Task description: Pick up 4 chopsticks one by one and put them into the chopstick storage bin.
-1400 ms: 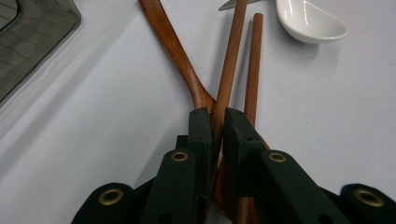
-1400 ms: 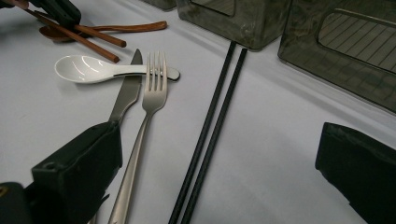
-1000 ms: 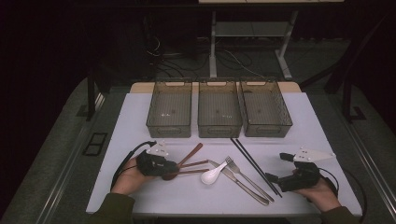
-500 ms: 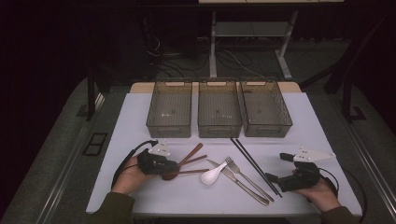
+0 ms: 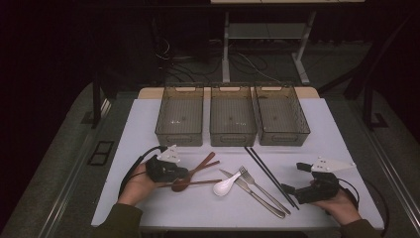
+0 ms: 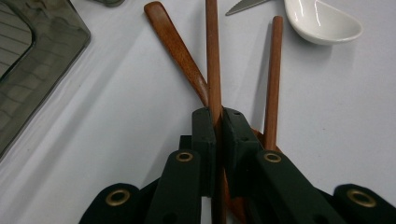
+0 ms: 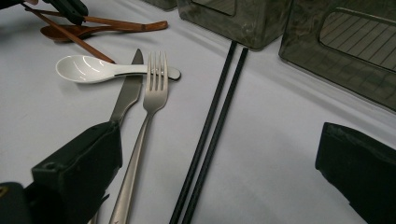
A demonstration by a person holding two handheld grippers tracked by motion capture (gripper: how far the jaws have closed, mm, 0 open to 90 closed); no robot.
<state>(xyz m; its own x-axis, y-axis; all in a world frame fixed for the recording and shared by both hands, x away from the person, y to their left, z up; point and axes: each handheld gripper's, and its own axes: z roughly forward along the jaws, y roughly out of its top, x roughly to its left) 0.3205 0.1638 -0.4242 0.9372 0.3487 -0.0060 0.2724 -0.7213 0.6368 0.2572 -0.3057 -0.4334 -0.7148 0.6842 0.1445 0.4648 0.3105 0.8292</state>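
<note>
Beside the left tool (image 6: 217, 122), clamped on a wooden chopstick (image 6: 213, 60); wooden spoon (image 6: 175, 46) crossing beneath.

Three bins (image 5: 233, 115) stand side by side along the upper middle of the table (image 5: 148, 124). Below them, from left to right, lie crossed wooden utensils (image 5: 195, 171), a spoon (image 5: 225, 185), a knife (image 5: 250, 193), a fork (image 5: 262, 189) and a pair of chopsticks (image 5: 270, 176) lying diagonally.

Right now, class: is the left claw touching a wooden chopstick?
Touching. The left gripper view shows the left claw shut on a wooden chopstick, its pads pressing both sides.
</note>
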